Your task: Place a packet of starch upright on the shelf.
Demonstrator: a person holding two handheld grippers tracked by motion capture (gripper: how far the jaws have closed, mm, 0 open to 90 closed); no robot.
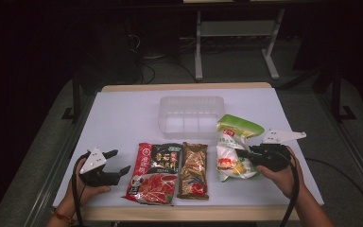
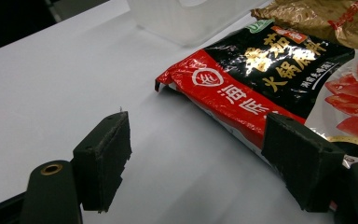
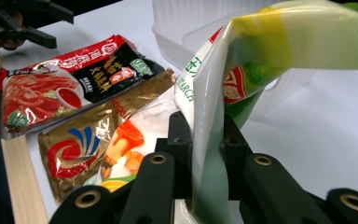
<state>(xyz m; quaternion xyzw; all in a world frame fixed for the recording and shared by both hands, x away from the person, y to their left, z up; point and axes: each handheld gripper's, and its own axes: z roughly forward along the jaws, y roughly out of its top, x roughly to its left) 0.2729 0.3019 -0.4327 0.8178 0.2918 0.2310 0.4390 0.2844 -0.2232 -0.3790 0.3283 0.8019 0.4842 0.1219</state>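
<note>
The green-and-white pouch [image 1: 231,149] is pinched at its edge by the right hand-held gripper [image 1: 251,156], right of centre in the high view, beside the clear tub [image 1: 191,113]. The left hand-held gripper [image 1: 118,161] is held open and empty at lower left, just beside the red-and-black packet [image 1: 153,172]. The gold packet [image 1: 194,170] is laid flat on the desk [image 1: 123,118] between the 2.

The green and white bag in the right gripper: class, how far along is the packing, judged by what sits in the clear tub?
Done: nothing yet; the clear tub looks empty. In hand: the right gripper is shut on the green and white bag, lifting one end. Left: the red and black packet and gold packet lie flat on the table; the left gripper waits open beside them.
</note>
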